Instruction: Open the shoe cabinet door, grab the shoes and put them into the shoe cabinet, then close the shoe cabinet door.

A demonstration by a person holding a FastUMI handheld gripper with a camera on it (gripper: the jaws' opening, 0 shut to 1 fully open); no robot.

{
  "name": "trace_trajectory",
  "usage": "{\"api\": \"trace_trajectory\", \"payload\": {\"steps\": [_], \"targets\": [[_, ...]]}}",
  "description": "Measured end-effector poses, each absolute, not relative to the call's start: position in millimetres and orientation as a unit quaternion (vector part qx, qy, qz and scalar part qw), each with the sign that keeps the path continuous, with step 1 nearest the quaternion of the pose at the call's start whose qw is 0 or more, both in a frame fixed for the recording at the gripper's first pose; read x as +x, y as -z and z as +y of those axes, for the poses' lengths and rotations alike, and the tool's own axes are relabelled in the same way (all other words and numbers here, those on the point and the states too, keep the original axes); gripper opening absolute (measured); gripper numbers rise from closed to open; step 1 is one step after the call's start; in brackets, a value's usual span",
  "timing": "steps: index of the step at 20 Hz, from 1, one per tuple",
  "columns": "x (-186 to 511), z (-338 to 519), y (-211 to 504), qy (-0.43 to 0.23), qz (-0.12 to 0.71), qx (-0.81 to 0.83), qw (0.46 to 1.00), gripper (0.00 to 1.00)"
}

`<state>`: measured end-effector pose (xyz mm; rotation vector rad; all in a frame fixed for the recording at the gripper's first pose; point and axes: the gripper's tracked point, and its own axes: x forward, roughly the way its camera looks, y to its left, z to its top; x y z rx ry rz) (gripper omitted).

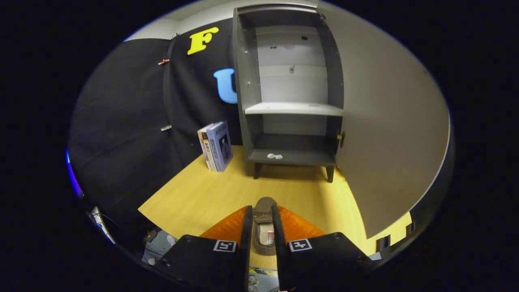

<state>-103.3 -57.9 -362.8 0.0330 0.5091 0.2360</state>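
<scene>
Shoe gripped, cabinet open.
The jaws of the gripper (262,217) clamp a shoe (264,227) above the counter (211,190); beyond, the shoe cabinet (290,109) stands with its door (385,121) swung wide (books (216,146) beside it).

Gripper (262,213) level, pointing toward 12 o'clock. Fingers (246,227) near parallel, narrow gap, both pressing the sides of a shoe (264,231) clamped between them.
</scene>
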Motion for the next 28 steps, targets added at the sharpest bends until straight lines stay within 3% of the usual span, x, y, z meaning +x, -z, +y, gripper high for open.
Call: {"api": "trace_trajectory", "payload": {"steps": [12, 28], "targets": [[-78.6, -22.0, 525.1, -0.105, 0.384, 0.005, 0.917, 0.32], [-20.3, -14.1, 578.0, -0.072, 0.404, -0.035, 0.911, 0.32]]}}
